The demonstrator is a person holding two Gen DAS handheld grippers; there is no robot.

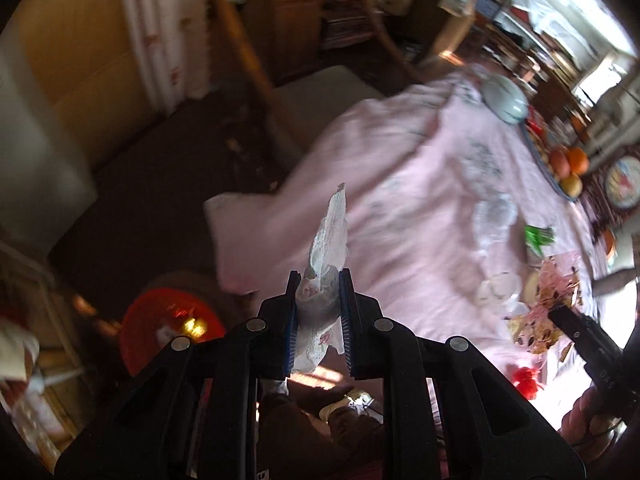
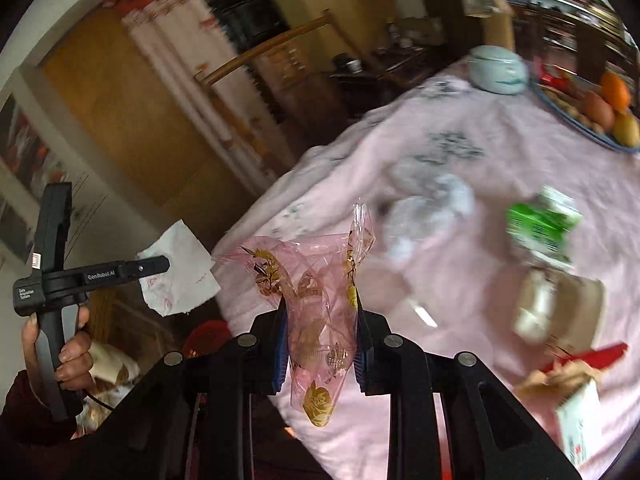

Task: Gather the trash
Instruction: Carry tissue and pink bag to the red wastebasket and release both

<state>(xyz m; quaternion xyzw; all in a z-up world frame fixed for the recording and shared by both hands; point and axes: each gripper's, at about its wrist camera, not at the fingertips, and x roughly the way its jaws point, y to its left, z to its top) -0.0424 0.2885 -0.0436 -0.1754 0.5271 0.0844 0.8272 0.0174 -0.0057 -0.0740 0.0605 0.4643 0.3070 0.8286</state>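
Pink cellophane point(image 2: 320, 320) printed with gold roses sits pinched in my right claw point(image 2: 320, 332), its crumpled top flaring above the fingers point(image 2: 280, 348) and its tail hanging below them. My left claw point(image 1: 319, 312) is clamped on a white tissue point(image 1: 330, 236) with faint pink marks, which sticks up past the fingertips point(image 1: 347, 300). From the right wrist view I see that same tissue point(image 2: 176, 268) held off the tabletop's edge, with the operator's hand point(image 2: 68, 356) wrapped around the left claw's handle.

Below the left claw, on the floor, a red bin point(image 1: 160, 328) stands just beside the hanging corner of the pink cloth point(image 1: 400, 184) that covers the tabletop.

Farther out on the cloth lie more scraps: a clear crumpled wrapper point(image 2: 424, 208), a green-and-white carton point(image 2: 540, 224) tilted on its side, a pale cup point(image 2: 560, 308) lying over, a red strip point(image 2: 588, 354) and a small box point(image 2: 576, 420) near the right edge. All are blurred.

At the far end of the tabletop a pale blue lidded pot point(image 2: 498, 68) stands next to a fruit plate point(image 2: 576, 128) holding an orange point(image 2: 614, 90) and other fruit. Beyond that is a wooden chair point(image 2: 264, 56).
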